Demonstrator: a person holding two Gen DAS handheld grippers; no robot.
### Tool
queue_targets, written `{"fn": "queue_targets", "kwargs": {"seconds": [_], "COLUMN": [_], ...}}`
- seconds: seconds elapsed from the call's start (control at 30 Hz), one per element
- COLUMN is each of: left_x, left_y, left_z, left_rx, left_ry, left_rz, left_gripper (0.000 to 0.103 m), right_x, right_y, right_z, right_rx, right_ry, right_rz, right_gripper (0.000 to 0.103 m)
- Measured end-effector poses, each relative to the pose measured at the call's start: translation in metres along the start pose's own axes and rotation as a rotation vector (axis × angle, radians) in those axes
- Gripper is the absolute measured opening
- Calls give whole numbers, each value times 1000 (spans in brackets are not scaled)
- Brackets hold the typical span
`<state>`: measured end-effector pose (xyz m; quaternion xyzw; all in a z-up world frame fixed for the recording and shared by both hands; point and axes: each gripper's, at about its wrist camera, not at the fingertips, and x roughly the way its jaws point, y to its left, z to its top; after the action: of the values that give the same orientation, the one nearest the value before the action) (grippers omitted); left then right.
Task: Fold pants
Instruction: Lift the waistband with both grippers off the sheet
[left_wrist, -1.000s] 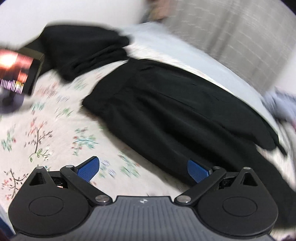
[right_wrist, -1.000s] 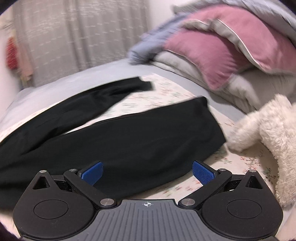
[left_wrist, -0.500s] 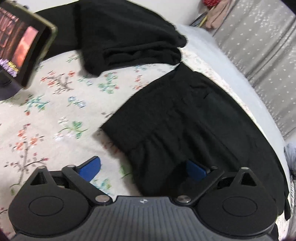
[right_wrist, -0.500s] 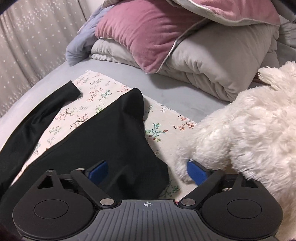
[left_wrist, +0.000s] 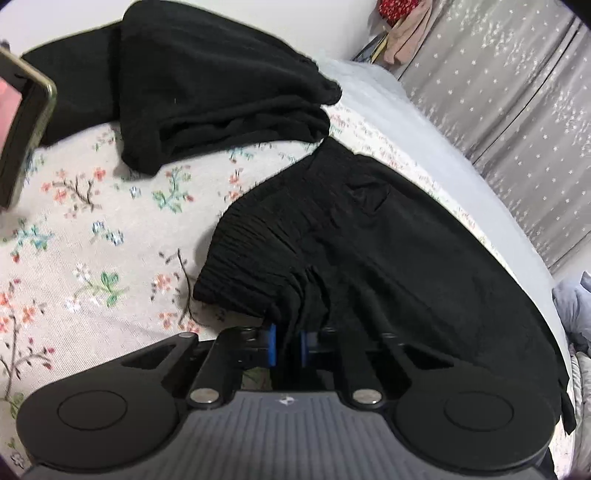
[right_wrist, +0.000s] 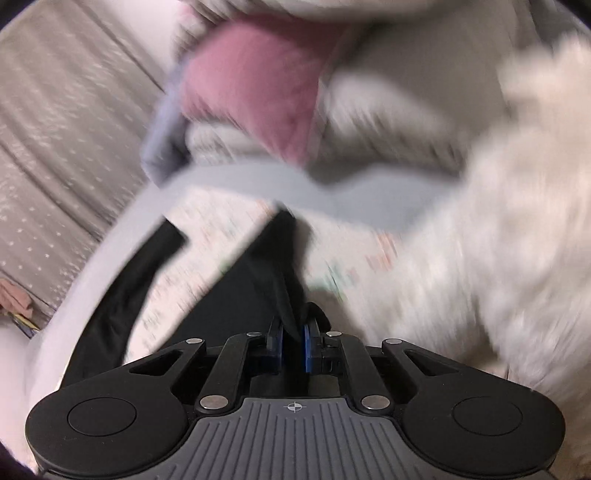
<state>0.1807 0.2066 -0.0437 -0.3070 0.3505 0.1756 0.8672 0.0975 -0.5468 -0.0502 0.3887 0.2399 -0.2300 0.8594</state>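
Now both tools have just closed on the black pants (left_wrist: 388, 258), which lie spread across the floral bedsheet (left_wrist: 92, 229) on the bed. The left tool (left_wrist: 287, 345) has its 2 blue pads (left_wrist: 272, 343) drawn close together with a bunched fold of the gathered waistband pinched between them; the fabric puckers upward into the grip at the near corner of the waist. The right tool (right_wrist: 293, 345) is likewise nearly shut, its pads clamping a thin ridge of the pants (right_wrist: 255, 291) near the hem of 1 leg, with the cloth pulled into a narrow tent leading away from the jaws; this view is heavily blurred. The other leg (right_wrist: 147, 258) runs off to the left over the sheet. A second heap of black clothing (left_wrist: 207, 85) sits beyond the waistband, just touching its far end, and a phone (left_wrist: 22, 122) stands at the left edge. A white plush toy (right_wrist: 498, 240) lies close to the right tool's side, with a pink pillow (right_wrist: 258, 92) behind.
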Motion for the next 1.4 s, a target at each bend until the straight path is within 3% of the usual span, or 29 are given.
{"fn": "queue_targets", "kwargs": {"seconds": [0.1,0.2,0.27,0.37,0.47,0.53,0.6,0.7,0.73,0.8,0.9,0.97,1.07,1.27,1.4], "left_x": [-7,-13,-14,-8,-8,-11,-10,-5,-4,-3,-5,-5,-3,-9,-24], "left_y": [1,-2,-5,-4,-2,-5,-5,-3,-2,1,2,3,3,7,7], "left_z": [6,9,7,5,5,3,3,1,0,-1,-3,-5,-8,-9,-8], "left_rx": [-12,29,62,63,55,70,69,62,63,59,80,84,108,95,110], "left_ry": [-45,-96,-106,-86,-81,-90,-91,-70,-63,-50,-40,-31,-20,-6,-20], "left_rz": [-9,6,32,49,44,49,52,64,69,65,69,65,85,92,108], "left_gripper": [19,19,19,19,19,19,19,19,19,19,19,20,24,40,49], "right_x": [-23,-43,-35,-18,-23,-24,-17,-5,3,18,14,10,12,9,-15], "right_y": [29,65,74,57,36,40,43,20,13,3,-7,-1,-5,-5,17], "right_z": [-5,-24,-35,-29,-15,-18,-20,-17,-17,-20,-14,-15,-17,-20,-21], "right_rx": [-168,-446,-537,-428,-281,-317,-329,-194,-175,-192,-168,-278,-301,-326,-401], "right_ry": [-120,-234,-170,-59,-71,-80,-56,8,40,82,24,-42,-3,16,-96], "right_rz": [33,-30,-88,-192,-161,-163,-164,-116,-132,-232,-337,-468,-395,-404,-434], "right_gripper": [8,10,13,18,23,23,24,25,24,12,3,4,5,7,7]}}
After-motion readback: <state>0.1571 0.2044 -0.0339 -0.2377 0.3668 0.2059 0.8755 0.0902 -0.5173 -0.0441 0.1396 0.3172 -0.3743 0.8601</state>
